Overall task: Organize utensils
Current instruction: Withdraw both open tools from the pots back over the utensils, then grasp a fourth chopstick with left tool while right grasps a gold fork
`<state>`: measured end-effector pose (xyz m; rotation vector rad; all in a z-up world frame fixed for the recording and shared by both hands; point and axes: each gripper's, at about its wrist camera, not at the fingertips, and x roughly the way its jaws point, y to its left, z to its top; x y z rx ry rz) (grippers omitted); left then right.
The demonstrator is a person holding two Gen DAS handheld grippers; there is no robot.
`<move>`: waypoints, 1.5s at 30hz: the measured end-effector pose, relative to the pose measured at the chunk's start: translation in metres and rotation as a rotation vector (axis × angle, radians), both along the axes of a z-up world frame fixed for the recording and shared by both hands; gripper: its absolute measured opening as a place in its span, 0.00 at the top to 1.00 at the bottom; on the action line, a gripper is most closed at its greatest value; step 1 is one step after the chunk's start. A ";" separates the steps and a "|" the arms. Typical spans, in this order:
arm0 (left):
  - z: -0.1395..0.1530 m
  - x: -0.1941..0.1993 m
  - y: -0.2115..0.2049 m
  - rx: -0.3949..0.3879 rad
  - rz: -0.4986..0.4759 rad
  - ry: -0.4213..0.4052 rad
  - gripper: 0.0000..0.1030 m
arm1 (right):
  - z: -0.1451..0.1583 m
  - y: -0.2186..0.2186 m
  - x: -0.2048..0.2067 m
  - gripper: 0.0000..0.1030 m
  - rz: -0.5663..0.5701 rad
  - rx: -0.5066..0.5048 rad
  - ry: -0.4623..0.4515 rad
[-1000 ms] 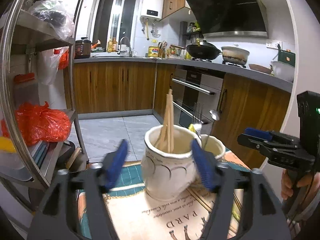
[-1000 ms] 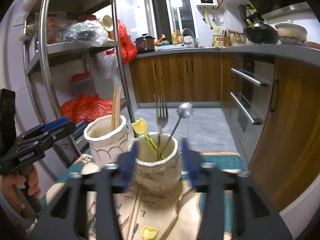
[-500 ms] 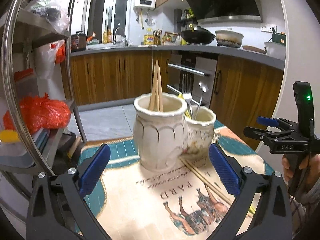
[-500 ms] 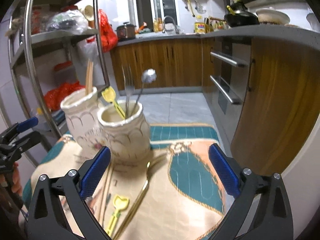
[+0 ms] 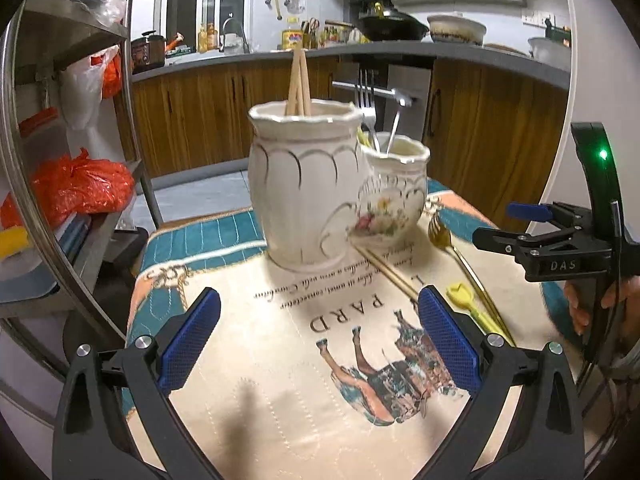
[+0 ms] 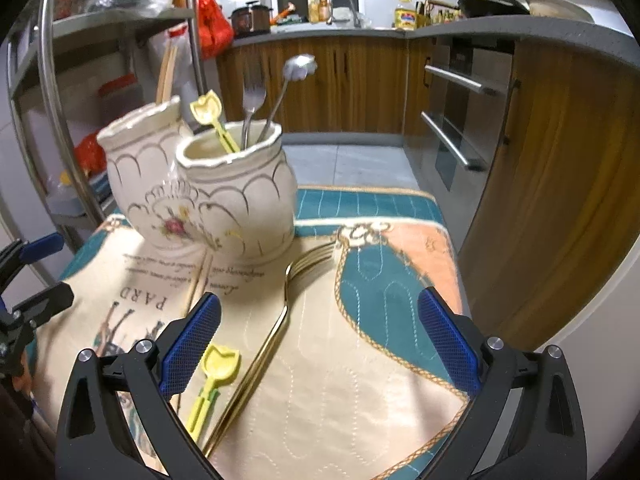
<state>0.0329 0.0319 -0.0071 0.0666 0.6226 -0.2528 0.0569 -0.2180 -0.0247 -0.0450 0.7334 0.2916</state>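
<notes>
Two cream ceramic jars stand side by side on a printed cloth. The taller jar (image 5: pixel 306 188) (image 6: pixel 140 184) holds wooden chopsticks (image 5: pixel 298 80). The shorter jar (image 5: pixel 394 192) (image 6: pixel 240 196) holds a steel fork (image 6: pixel 250 108), a spoon (image 6: pixel 294 76) and a yellow tulip-shaped pick (image 6: pixel 210 118). On the cloth lie a gold fork (image 6: pixel 276 316) (image 5: pixel 460 256), a yellow pick (image 6: pixel 214 380) (image 5: pixel 476 308) and a pair of chopsticks (image 5: pixel 386 270) (image 6: pixel 198 280). My left gripper (image 5: pixel 318 340) is open and empty, back from the jars. My right gripper (image 6: pixel 318 340) is open and empty above the gold fork.
The cloth (image 6: pixel 380 280) covers a small table. A metal shelf rack (image 5: pixel 48 160) with red bags stands on the left. Wooden kitchen cabinets (image 6: pixel 540 200) stand to the right and behind. The right gripper's body (image 5: pixel 560 248) shows in the left wrist view.
Both grippers have opened wide and pulled back from the jars they were around. The jars now stand free on the cloth, and the loose utensils have come into view.
</notes>
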 end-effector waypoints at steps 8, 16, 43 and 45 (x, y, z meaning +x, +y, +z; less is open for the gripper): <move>-0.008 0.007 -0.010 0.027 0.006 0.041 0.06 | -0.013 0.014 0.014 0.05 0.019 -0.064 0.065; -0.015 0.011 -0.021 0.059 0.003 0.074 0.06 | -0.017 0.026 0.027 0.05 0.036 -0.110 0.069; -0.024 0.019 -0.062 0.091 0.015 0.191 0.06 | -0.014 0.019 0.029 0.96 0.121 0.023 0.117; -0.027 0.021 -0.070 0.106 0.026 0.212 0.06 | -0.012 0.014 0.025 0.99 0.119 0.041 0.109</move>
